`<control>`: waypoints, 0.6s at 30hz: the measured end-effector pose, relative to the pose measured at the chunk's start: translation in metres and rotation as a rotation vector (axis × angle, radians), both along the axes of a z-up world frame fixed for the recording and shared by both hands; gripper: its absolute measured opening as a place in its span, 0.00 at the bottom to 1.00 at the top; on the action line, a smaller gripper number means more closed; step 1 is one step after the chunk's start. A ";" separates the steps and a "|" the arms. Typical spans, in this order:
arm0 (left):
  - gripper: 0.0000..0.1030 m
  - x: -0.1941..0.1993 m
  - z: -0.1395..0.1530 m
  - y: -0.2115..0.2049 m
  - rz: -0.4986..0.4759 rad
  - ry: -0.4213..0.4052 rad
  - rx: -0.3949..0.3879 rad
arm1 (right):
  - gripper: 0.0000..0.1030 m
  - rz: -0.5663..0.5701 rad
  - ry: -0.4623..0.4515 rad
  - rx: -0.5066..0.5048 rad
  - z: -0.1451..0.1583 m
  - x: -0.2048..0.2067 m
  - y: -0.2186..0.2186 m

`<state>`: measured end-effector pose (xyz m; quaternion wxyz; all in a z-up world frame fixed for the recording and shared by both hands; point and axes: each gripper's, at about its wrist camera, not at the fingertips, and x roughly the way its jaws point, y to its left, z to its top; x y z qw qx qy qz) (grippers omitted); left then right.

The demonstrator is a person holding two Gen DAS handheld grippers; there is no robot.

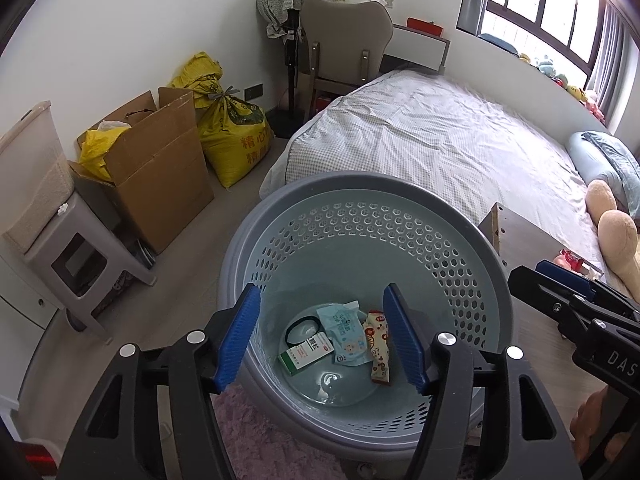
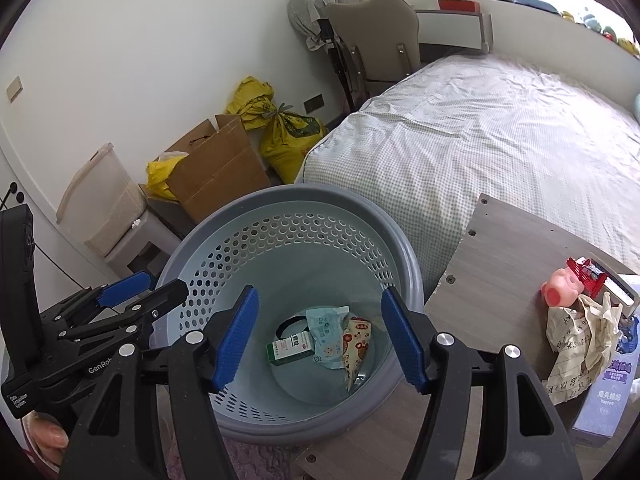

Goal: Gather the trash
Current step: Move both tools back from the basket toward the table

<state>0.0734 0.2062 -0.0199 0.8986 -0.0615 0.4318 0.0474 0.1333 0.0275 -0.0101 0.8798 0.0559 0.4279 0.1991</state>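
Observation:
A grey-rimmed, pale blue perforated bin (image 1: pixel 360 190) (image 2: pixel 248 204) stands on the floor beside the bed. At its bottom lie a green-and-white box (image 1: pixel 306 354) (image 2: pixel 288 349), a light blue wipes packet (image 1: pixel 346 334) (image 2: pixel 326 334), a patterned snack wrapper (image 1: pixel 378 344) (image 2: pixel 357 346) and a black ring (image 1: pixel 304 324). My left gripper (image 1: pixel 322 338) hovers open above the bin with nothing between its blue pads. My right gripper (image 2: pixel 320 334) hangs open over the bin too, empty. Crumpled paper (image 2: pixel 576 344) lies on the wooden side table (image 2: pixel 508 264).
A pink toy pig (image 2: pixel 562 286), a red item and a purple box (image 2: pixel 608 396) sit on the side table. A bed (image 1: pixel 440 140) lies behind. A cardboard box (image 1: pixel 160 168), yellow sacks (image 1: pixel 234 136), a grey stool (image 1: pixel 80 252) and a chair (image 1: pixel 344 40) line the wall. A pink rug (image 1: pixel 256 440) lies below.

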 end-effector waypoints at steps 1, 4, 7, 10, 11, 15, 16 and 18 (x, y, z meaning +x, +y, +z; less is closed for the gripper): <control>0.60 0.000 0.000 0.000 -0.001 0.000 0.000 | 0.62 0.000 -0.002 0.000 0.001 -0.001 0.000; 0.60 -0.003 0.002 0.000 -0.002 -0.005 -0.002 | 0.62 -0.001 -0.007 -0.001 0.003 -0.002 0.000; 0.60 -0.005 0.004 0.001 -0.002 -0.012 -0.004 | 0.63 -0.002 -0.013 -0.001 0.005 -0.005 -0.001; 0.61 -0.008 0.005 0.000 -0.002 -0.016 -0.006 | 0.63 -0.005 -0.018 -0.002 0.007 -0.009 -0.002; 0.61 -0.009 0.006 0.001 -0.003 -0.018 -0.006 | 0.63 -0.006 -0.021 -0.003 0.008 -0.010 -0.003; 0.61 -0.014 0.008 0.000 -0.004 -0.025 -0.008 | 0.64 -0.009 -0.029 -0.004 0.011 -0.016 -0.006; 0.61 -0.016 0.008 -0.001 -0.005 -0.028 -0.009 | 0.64 -0.010 -0.032 -0.005 0.012 -0.018 -0.006; 0.62 -0.019 0.010 -0.001 -0.008 -0.034 -0.010 | 0.65 -0.012 -0.037 -0.005 0.014 -0.020 -0.008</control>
